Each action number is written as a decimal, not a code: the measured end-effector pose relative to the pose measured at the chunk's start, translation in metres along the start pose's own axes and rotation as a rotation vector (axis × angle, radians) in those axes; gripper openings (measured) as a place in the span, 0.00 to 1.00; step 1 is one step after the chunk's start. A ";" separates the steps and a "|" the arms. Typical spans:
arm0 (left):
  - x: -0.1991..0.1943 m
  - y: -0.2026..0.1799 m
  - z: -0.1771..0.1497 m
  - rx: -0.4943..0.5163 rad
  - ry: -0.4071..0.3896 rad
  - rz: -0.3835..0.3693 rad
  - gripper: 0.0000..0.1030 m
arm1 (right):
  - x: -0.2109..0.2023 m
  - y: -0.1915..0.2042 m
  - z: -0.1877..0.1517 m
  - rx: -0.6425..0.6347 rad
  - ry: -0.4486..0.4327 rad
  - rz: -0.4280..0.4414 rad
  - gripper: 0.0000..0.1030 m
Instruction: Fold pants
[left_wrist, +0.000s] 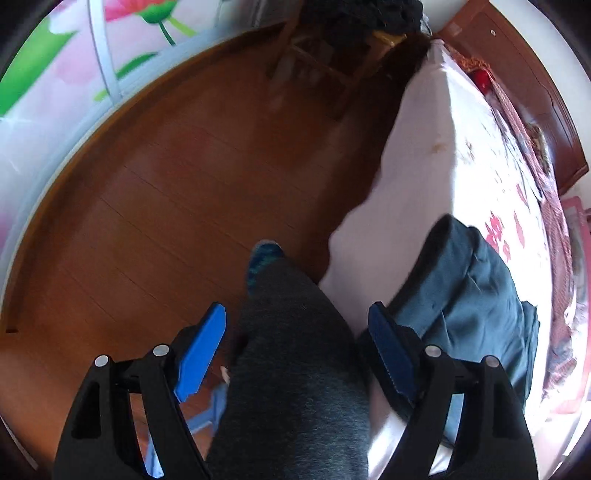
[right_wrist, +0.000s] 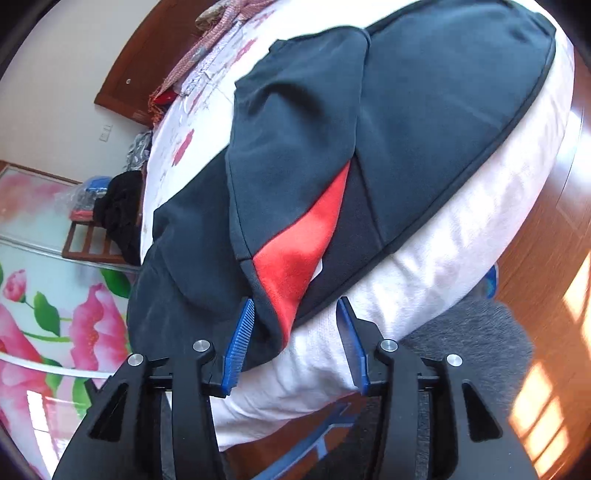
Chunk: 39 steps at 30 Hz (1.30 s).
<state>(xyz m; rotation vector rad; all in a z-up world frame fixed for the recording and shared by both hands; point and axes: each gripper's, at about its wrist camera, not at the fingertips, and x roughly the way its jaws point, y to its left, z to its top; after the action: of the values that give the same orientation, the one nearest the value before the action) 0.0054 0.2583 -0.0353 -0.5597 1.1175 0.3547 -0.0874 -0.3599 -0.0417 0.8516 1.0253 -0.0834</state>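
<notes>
A: Where do your pants (right_wrist: 314, 147) lie?

B: On the bed (right_wrist: 424, 266), spread over its white cover, dark teal with a red wedge (right_wrist: 295, 266) near the hem. The hem end hangs over the bed's near edge. One layer is folded across another; a thin dark piping follows the bed's rim on the right.

A: Your right gripper (right_wrist: 295, 332)?

B: Jaws apart. The hem with the red wedge sits between the blue pads, but they do not press on it. The left pad (right_wrist: 240, 332) lies just beside the cloth; whether it touches, you cannot tell.

A: Your left gripper (left_wrist: 299, 354)?

B: Jaws wide apart, nothing clamped. It points down beside the bed, over your grey trouser leg (left_wrist: 288, 369) and a blue sock (left_wrist: 264, 258) on the wooden floor (left_wrist: 166, 184). The pants (left_wrist: 472, 295) show to its right, on the bed's edge.

A: Beyond the bed?

B: A wooden chair (left_wrist: 317, 62) heaped with dark clothes at its far end, and a flowered panel (right_wrist: 44, 295).
</notes>
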 end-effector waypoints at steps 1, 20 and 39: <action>-0.011 -0.008 -0.003 0.027 -0.061 0.013 0.77 | -0.012 0.004 0.008 -0.024 -0.048 -0.060 0.44; 0.027 -0.351 -0.133 0.962 -0.124 -0.430 0.91 | 0.221 0.180 0.191 -0.764 -0.104 -0.755 0.56; 0.083 -0.288 -0.082 0.862 -0.120 -0.166 0.67 | -0.098 0.003 0.241 -0.196 -0.555 -0.307 0.05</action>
<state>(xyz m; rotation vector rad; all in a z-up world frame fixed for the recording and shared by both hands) 0.1318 -0.0237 -0.0678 0.1344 0.9859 -0.2434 0.0324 -0.5470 0.0930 0.4457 0.6176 -0.4483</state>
